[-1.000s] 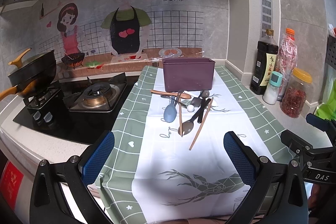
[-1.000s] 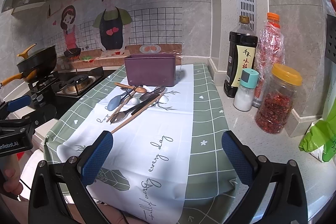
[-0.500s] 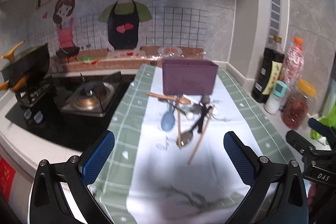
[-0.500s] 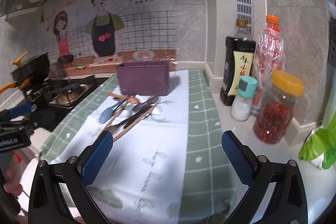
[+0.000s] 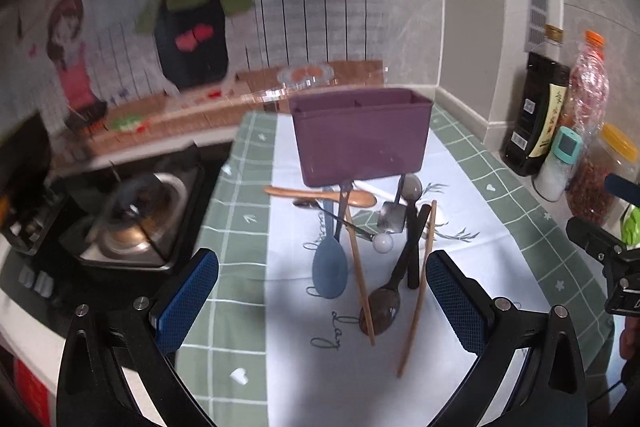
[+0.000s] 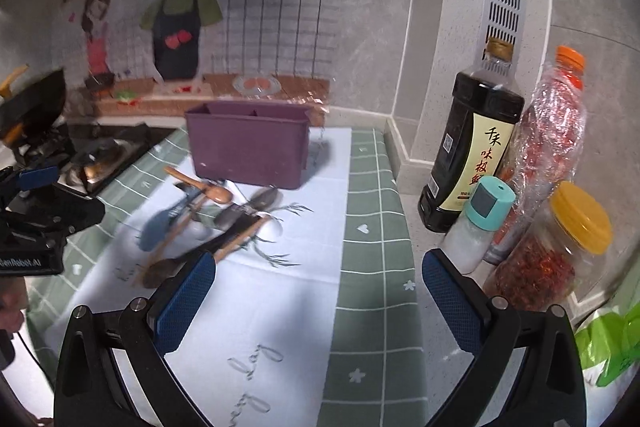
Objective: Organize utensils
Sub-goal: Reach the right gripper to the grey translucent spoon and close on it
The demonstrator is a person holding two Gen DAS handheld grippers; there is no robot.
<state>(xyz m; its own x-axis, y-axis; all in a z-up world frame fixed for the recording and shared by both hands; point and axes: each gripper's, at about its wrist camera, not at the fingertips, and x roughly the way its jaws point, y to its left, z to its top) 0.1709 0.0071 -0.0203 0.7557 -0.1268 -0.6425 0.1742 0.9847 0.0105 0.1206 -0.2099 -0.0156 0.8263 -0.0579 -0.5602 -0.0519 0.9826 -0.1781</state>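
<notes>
Fingers (image 5: 188, 301) of the left gripper (image 5: 322, 301) are spread wide and hold nothing; they are levelled above the bench cloth (image 5: 288, 367), pointing toward the back wall. Between them, further ahead, the utensils lie in a loose pile: a blue spoon (image 5: 330, 267), a dark spoon (image 5: 380, 309), two chopsticks (image 5: 418, 291), a wooden spoon (image 5: 320, 194) and a small metal scoop (image 5: 392, 219). Behind the pile stands the purple box (image 5: 360, 139), upright on the cloth. The right gripper (image 6: 318, 301) is likewise wide apart and empty, held low over the cloth to the right of the pile. A sauce bottle (image 6: 470, 155), salt shaker (image 6: 478, 223) and chilli jar (image 6: 552, 251) stand at its right.
</notes>
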